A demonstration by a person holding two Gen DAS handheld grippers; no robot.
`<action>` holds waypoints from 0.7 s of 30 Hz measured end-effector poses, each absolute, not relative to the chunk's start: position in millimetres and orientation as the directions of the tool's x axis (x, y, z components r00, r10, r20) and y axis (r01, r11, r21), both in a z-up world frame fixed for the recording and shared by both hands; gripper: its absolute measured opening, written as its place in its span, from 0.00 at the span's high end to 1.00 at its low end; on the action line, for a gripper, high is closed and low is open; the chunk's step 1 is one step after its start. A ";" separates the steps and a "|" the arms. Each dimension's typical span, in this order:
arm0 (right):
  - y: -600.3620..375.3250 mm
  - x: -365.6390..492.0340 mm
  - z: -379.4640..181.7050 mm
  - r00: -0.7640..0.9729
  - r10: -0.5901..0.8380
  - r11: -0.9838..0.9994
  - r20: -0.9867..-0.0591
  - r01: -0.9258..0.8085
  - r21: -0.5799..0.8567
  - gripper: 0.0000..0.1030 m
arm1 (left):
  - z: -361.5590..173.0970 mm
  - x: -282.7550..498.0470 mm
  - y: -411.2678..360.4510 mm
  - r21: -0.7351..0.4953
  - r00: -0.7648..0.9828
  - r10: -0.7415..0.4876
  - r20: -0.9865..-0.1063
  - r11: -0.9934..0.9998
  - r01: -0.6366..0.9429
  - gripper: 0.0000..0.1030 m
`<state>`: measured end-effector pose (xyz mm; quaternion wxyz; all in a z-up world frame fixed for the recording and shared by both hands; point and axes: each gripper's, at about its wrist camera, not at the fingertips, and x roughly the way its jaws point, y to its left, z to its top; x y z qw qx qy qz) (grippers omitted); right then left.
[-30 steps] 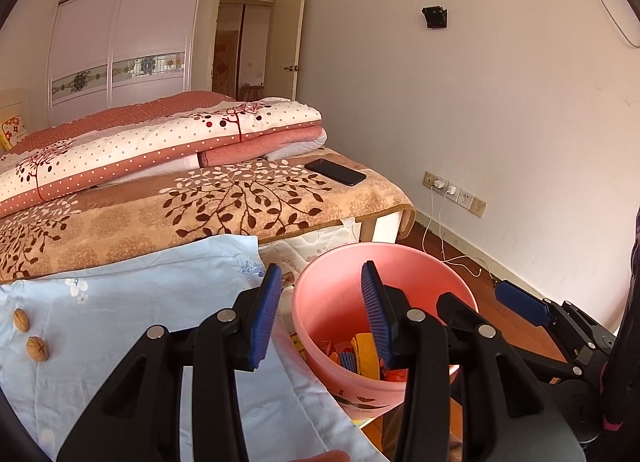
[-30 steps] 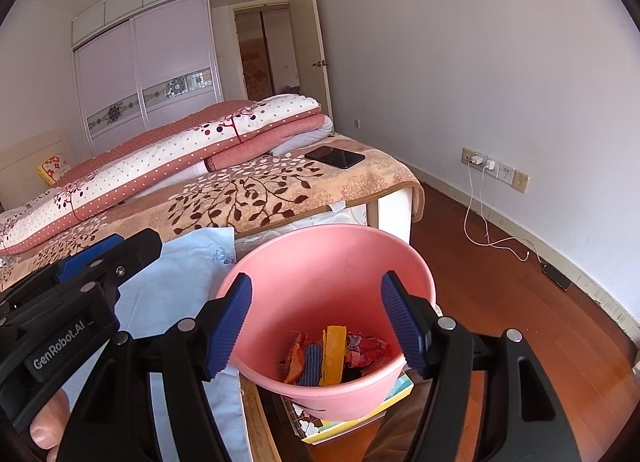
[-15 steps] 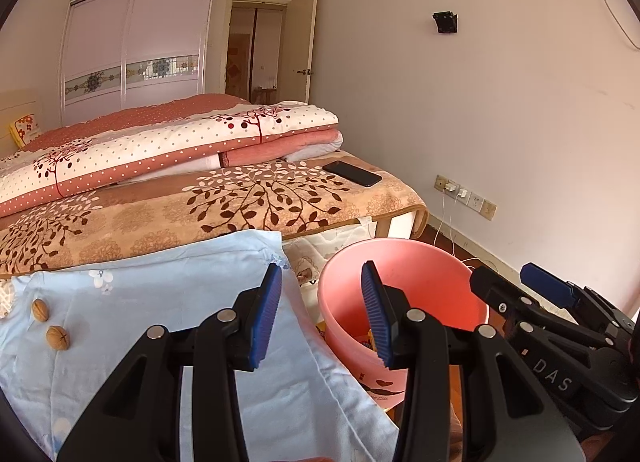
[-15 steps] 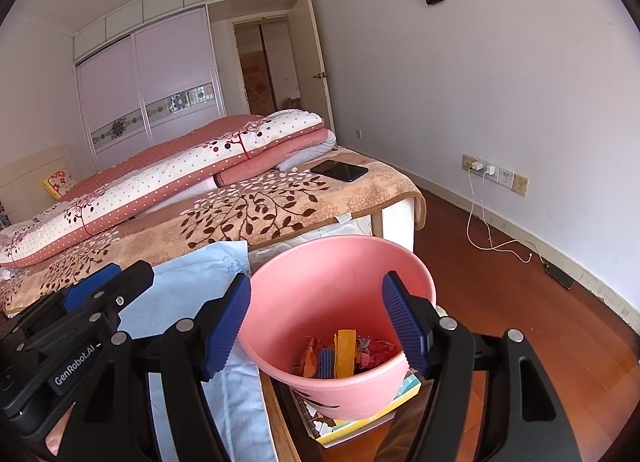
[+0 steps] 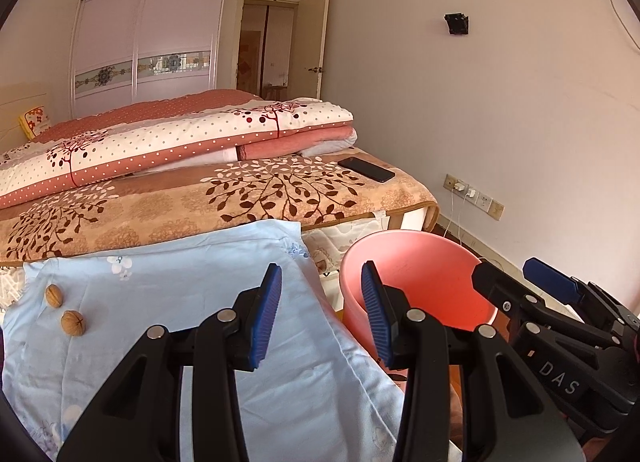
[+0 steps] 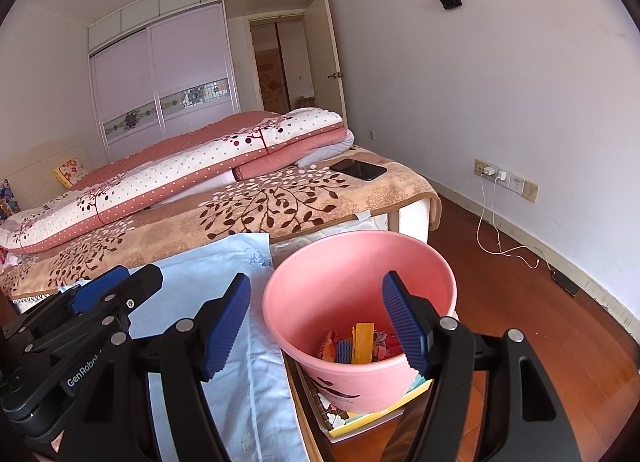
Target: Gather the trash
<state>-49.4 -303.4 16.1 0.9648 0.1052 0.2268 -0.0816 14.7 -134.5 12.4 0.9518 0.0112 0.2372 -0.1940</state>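
Both pairs of black tongs with blue ribbed pads hang side by side over the foot of the bed, and each stands apart with nothing between its pads. The left tongs [image 5: 320, 316] hover above a pale blue floral cloth [image 5: 192, 294] spread over the near surface. Off to their left, on that cloth, lie two brown walnuts [image 5: 72, 323], close together but not touching. Just to the right of the left tongs stands the round pink plastic bucket [image 5: 420, 262], its rim near the right-hand pad.

The right tongs [image 6: 316, 326] frame that same bucket [image 6: 312, 282] from above: the left pad sits over the cloth's edge, the right pad over the bucket's inside wall. Down in the bucket, between the pads, lies a heap of coloured scraps [image 6: 362, 344], orange, yellow, blue and red. The bucket rests on a flat patterned tray or board [image 6: 340, 418] beneath the right tongs; what carries that I cannot tell.

Beyond both tongs stretches the bed with its tan leaf-patterned blanket [image 6: 260, 202] and a folded pink-and-white dotted quilt [image 5: 180, 142]. A black phone [image 6: 358, 169] lies on the blanket's far right corner. To the right of the right tongs, a white charging cable [image 6: 496, 238] trails from a wall socket onto the red-brown wooden floor [image 6: 520, 322].
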 end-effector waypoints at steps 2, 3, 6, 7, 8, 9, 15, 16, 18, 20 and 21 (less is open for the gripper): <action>-302.2 -47.8 16.0 0.884 -0.106 0.965 -0.456 0.201 0.166 0.35 | 12.9 14.1 -132.0 -0.073 0.813 -0.362 -0.455 0.926 0.371 0.59; -301.0 -48.1 16.1 0.884 -0.105 0.966 -0.456 0.199 0.163 0.35 | 12.9 13.7 -130.7 -0.074 0.814 -0.361 -0.455 0.926 0.369 0.59; -298.3 -47.7 16.6 0.884 -0.104 0.968 -0.456 0.195 0.159 0.35 | 12.2 12.5 -127.7 -0.076 0.815 -0.358 -0.456 0.928 0.365 0.59; -298.1 -47.2 16.5 0.884 -0.103 0.968 -0.457 0.194 0.158 0.35 | 11.9 12.5 -126.8 -0.078 0.814 -0.358 -0.457 0.928 0.364 0.59; -297.9 -47.6 16.4 0.884 -0.102 0.968 -0.457 0.193 0.158 0.35 | 11.9 12.5 -126.0 -0.079 0.814 -0.357 -0.458 0.929 0.363 0.59; -297.3 -47.6 16.3 0.883 -0.102 0.969 -0.458 0.193 0.156 0.35 | 11.5 12.5 -125.3 -0.079 0.814 -0.356 -0.458 0.929 0.362 0.59; -295.3 -45.5 16.0 0.881 -0.098 0.971 -0.464 0.187 0.151 0.35 | 10.8 12.8 -122.6 -0.083 0.815 -0.353 -0.459 0.931 0.356 0.59; -294.6 -44.6 16.1 0.880 -0.097 0.971 -0.464 0.186 0.150 0.35 | 10.4 13.1 -122.1 -0.084 0.815 -0.352 -0.459 0.931 0.355 0.59; -293.8 -43.8 16.0 0.880 -0.097 0.971 -0.465 0.185 0.148 0.35 | 9.5 13.7 -121.2 -0.083 0.815 -0.350 -0.462 0.932 0.353 0.59; -293.4 -43.2 15.6 0.879 -0.095 0.972 -0.466 0.183 0.148 0.35 | 8.5 14.3 -120.2 -0.084 0.814 -0.348 -0.465 0.933 0.351 0.59; -292.8 -42.6 15.3 0.879 -0.094 0.972 -0.468 0.182 0.147 0.35 | 8.1 14.3 -119.4 -0.085 0.814 -0.347 -0.466 0.933 0.350 0.59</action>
